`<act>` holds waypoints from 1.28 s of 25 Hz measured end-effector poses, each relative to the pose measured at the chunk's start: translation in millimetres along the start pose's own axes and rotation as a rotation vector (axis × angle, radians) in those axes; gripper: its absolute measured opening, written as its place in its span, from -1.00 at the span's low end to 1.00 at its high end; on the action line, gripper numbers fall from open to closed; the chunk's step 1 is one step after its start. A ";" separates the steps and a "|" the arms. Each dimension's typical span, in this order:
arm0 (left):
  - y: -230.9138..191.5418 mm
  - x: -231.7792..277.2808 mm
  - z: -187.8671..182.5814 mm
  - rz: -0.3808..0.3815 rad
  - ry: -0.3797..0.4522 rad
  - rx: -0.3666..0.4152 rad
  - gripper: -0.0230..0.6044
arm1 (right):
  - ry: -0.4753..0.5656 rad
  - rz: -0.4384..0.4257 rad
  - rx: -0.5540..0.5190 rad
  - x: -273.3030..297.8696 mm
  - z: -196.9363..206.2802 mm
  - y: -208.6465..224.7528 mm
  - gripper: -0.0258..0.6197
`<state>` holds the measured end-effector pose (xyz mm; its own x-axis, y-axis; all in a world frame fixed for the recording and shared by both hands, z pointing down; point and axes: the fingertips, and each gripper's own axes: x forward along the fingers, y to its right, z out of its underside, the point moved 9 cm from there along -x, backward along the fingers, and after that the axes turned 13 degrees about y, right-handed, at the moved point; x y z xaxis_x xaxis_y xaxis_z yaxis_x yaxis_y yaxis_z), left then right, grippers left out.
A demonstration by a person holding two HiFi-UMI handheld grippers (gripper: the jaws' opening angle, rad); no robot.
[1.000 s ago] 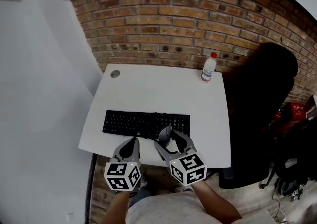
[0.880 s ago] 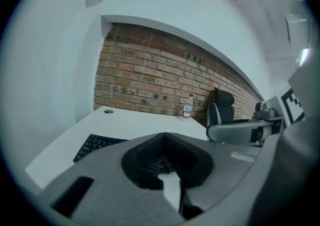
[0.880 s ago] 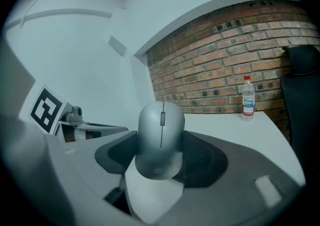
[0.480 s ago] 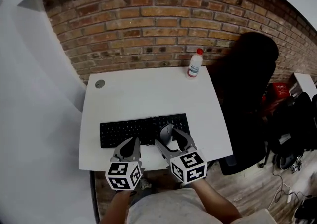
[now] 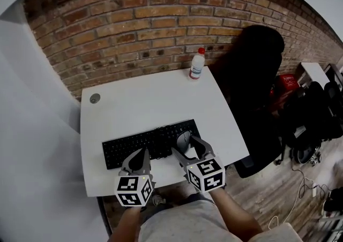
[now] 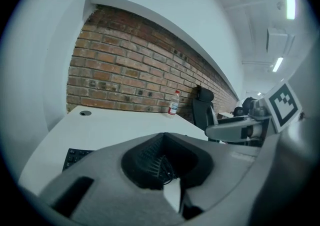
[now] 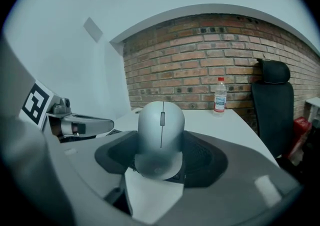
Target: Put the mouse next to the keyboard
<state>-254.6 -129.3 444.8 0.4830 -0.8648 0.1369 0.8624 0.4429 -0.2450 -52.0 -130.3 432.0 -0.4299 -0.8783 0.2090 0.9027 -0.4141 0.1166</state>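
From the head view, the right gripper point(image 5: 191, 149) holds the mouse point(image 5: 184, 140) over the right end of the keyboard point(image 5: 142, 144). The left gripper point(image 5: 140, 158) hangs near the table point(image 5: 150, 99) edge.

In the left gripper view, the jaws are clenched together with nothing between them.

In the right gripper view, the jaws grasp the mouse point(image 7: 161, 135) by its sides. This looks like the carrying step. Next, the mouse should go right onto bare table just beside the keyboard, then down and be released.

The right gripper point(image 5: 188, 149) holds the mouse point(image 5: 184, 140) at the right end of the keyboard point(image 5: 142, 144) on the white table point(image 5: 150, 99)
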 end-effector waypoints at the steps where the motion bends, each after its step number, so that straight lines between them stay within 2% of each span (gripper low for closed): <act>1: -0.5 1.8 0.3 0.012 -0.003 0.002 -0.95 | -0.005 0.019 0.004 -1.0 1.4 3.1 -0.02; 6: 2.5 15.8 3.2 0.073 -0.032 0.024 -0.95 | -0.027 0.110 0.025 -7.2 5.9 25.6 -0.02; 11: 11.4 37.2 4.7 0.099 -0.046 0.036 -0.95 | -0.060 0.153 0.021 -8.9 8.3 53.5 -0.02; 21: 32.7 79.9 5.0 0.048 -0.039 0.034 -0.95 | -0.128 0.147 0.033 -6.1 18.2 112.8 -0.02; 32: 35.7 92.6 11.0 0.004 -0.054 0.026 -0.95 | -0.255 0.171 0.043 4.5 42.4 160.0 -0.02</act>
<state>-177.4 -191.0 459.2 0.4931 -0.8495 0.1876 0.8639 0.4529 -0.2204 89.8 -190.4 492.8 -0.2668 -0.8439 0.4655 0.9632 -0.2503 0.0983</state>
